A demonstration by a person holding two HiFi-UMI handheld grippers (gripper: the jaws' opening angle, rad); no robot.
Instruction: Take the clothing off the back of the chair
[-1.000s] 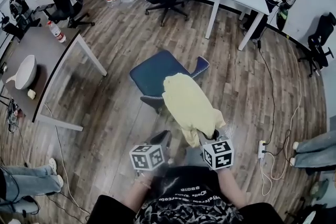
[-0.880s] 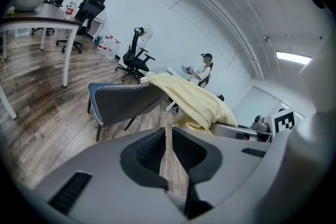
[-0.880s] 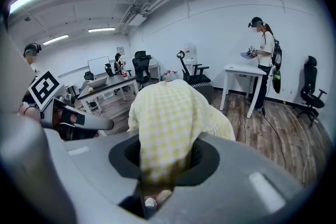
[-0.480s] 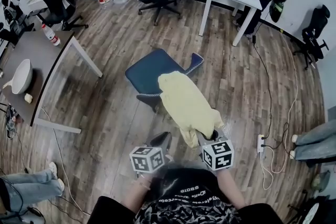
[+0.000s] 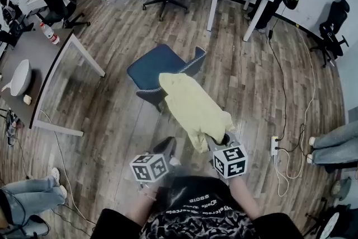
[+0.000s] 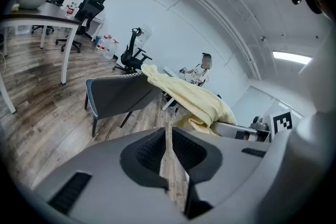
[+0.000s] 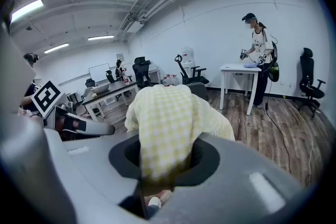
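- Stretching out since a second ago, the yellow garment (image 7: 165,123) is spanning a longer gap between chair and jaws, as the chair (image 5: 154,67) is sitting farther from both grippers in the head view.
- The right gripper (image 7: 157,165) is clamping its jaws on the garment's near end, the checked cloth bunching between the pads.
- The left gripper (image 6: 169,155) is holding its jaws together on nothing, hovering just beside the right one.
- The garment's far end is still lying on the chair's upper edge, so I am judging the task as partly done: gripped and drawn out, not yet clear.
- Open wooden floor is lying all round the chair. The counter (image 5: 50,53) is standing well apart at the left, and only the power strip (image 5: 273,145) with its cables is lying near on the right.
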